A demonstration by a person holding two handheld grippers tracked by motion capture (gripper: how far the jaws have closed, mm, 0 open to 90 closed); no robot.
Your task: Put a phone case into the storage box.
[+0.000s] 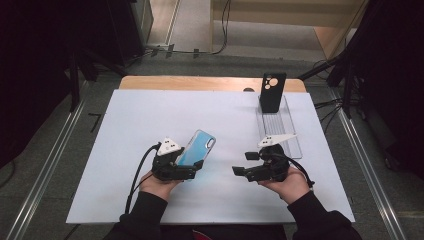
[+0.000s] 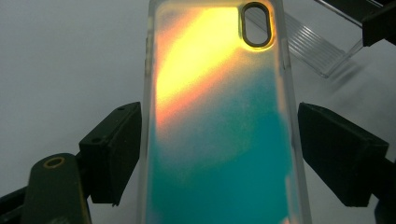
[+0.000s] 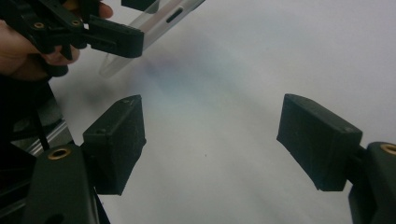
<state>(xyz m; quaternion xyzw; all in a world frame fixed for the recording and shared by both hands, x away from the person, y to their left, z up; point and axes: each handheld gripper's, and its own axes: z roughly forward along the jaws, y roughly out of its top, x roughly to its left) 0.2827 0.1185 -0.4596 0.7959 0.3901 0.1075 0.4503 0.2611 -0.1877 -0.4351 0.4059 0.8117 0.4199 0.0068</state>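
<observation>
Gripping the case point(image 1: 201, 144) across its width, the left gripper point(image 1: 196, 169) has a pad on each long edge near the case's lower end. The case is off the mat point(image 1: 125, 150), slanting up and away over it, camera hole at the far tip.

The hold looks thin to me. The pads meet only the clear side rims, and most of the case sticks out beyond them. A quick swing or a tilt of the wrist could let it pivot between the pads or slide out onto the mat. Squeezing harder is no sure cure, since soft rims may bow inward and pop free.

Further right, the right gripper point(image 1: 244, 163) is released and empty, its jaws wide apart above the mat and turned toward the left one. If it comes in to share the hold, a jaw tip could strike the free end and lever the case loose.

At the far right, a black case point(image 1: 272, 92) stands upright at the back of a clear rack point(image 1: 292, 135). Carrying the held case there carelessly could knock it over or shove the rack.
</observation>
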